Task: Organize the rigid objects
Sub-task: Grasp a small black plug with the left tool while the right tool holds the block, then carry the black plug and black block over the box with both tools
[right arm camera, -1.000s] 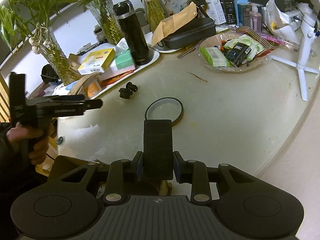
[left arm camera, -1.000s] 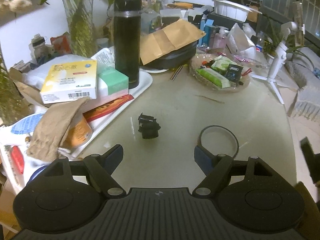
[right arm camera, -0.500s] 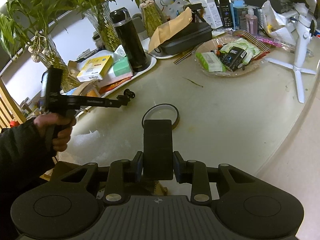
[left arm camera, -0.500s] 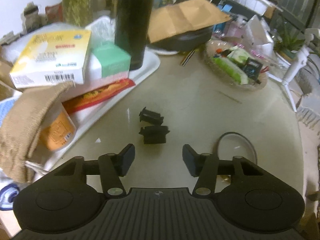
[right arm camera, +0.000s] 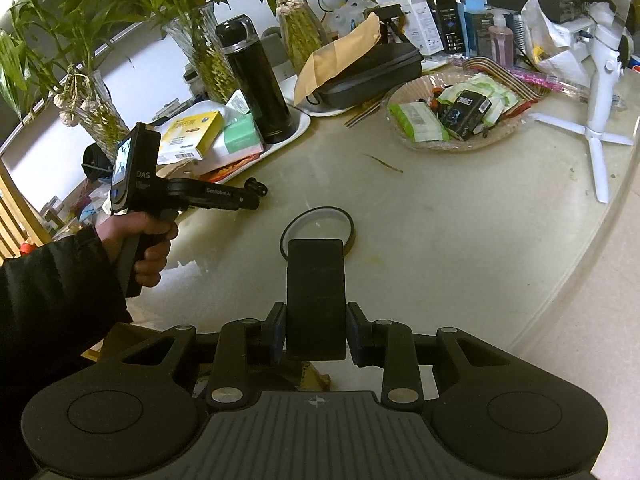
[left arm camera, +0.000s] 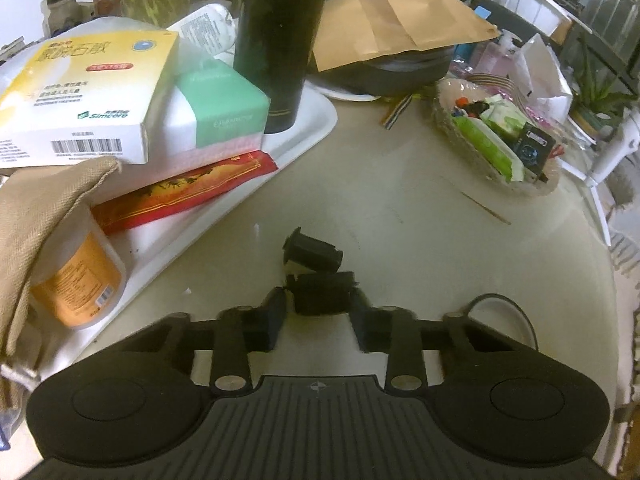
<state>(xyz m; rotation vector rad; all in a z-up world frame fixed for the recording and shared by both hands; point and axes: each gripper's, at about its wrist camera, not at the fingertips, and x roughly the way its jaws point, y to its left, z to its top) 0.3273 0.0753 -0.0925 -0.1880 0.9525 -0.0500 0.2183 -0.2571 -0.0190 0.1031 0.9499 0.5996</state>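
Cluttered round table [right arm camera: 460,208] — white tray [left arm camera: 308,128], potted plants [right arm camera: 80,20] behind.

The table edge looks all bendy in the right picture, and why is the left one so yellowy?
Right wrist view: the fisheye lens curves the table edge. Left wrist view: dim, warm light tints the tabletop yellow-green, and the picture looks softer.
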